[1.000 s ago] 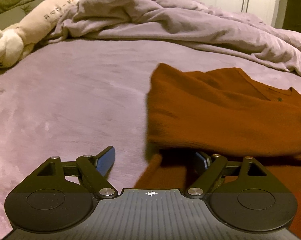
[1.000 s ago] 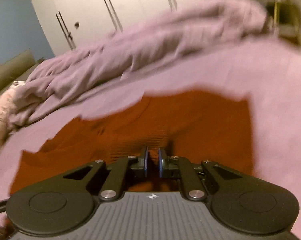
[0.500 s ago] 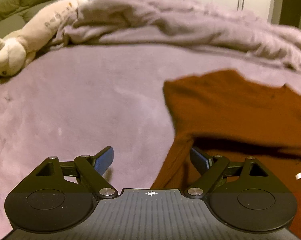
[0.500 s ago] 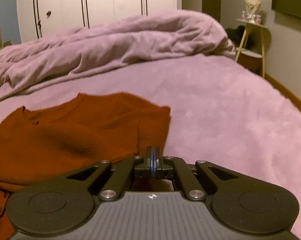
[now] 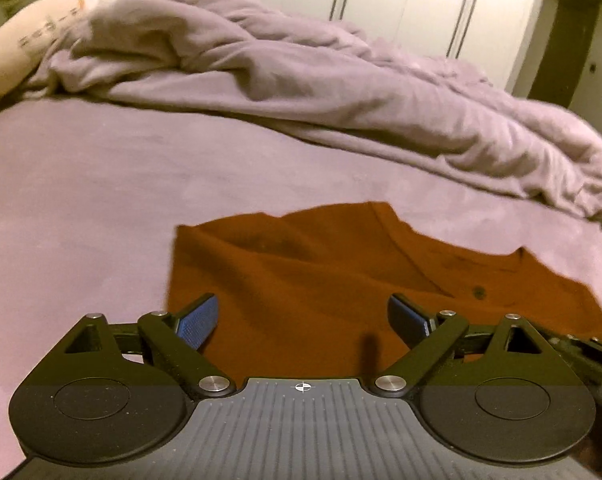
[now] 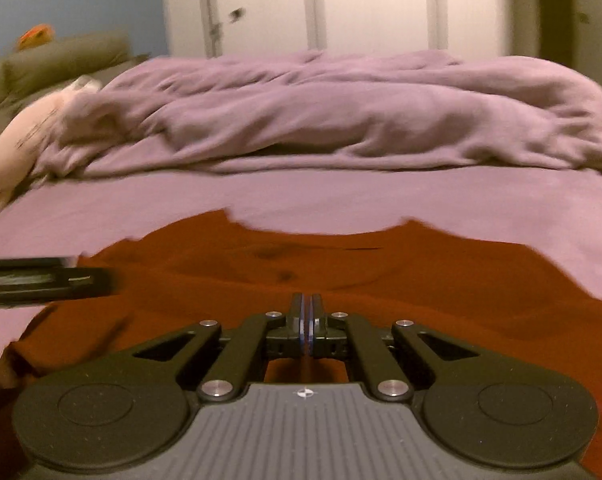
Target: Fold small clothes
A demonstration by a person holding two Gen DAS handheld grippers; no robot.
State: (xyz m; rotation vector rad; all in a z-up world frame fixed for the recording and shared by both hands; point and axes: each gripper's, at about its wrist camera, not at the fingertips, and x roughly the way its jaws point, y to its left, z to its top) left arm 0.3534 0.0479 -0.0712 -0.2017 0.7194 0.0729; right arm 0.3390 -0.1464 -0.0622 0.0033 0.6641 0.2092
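A rust-orange buttoned cardigan (image 5: 321, 280) lies spread on the purple bed cover, also seen in the right wrist view (image 6: 341, 272). My left gripper (image 5: 303, 320) is open, its blue-padded jaws wide apart just above the cardigan's near left part, holding nothing. My right gripper (image 6: 306, 312) is shut, jaws pressed together over the cardigan's near middle; I cannot see any cloth pinched between them. The left gripper's body (image 6: 41, 280) shows at the left edge of the right wrist view, over the cardigan's left edge.
A crumpled purple duvet (image 5: 341, 92) is heaped across the far side of the bed. A cream plush toy (image 5: 25, 48) lies at the far left. White wardrobe doors (image 6: 341, 4) stand behind, and an olive headboard cushion (image 6: 53, 60) at the left.
The left gripper has swung right and now sits over the cardigan, still open. The right gripper has swung left toward the cardigan's middle, staying shut. The garment now lies flatter.
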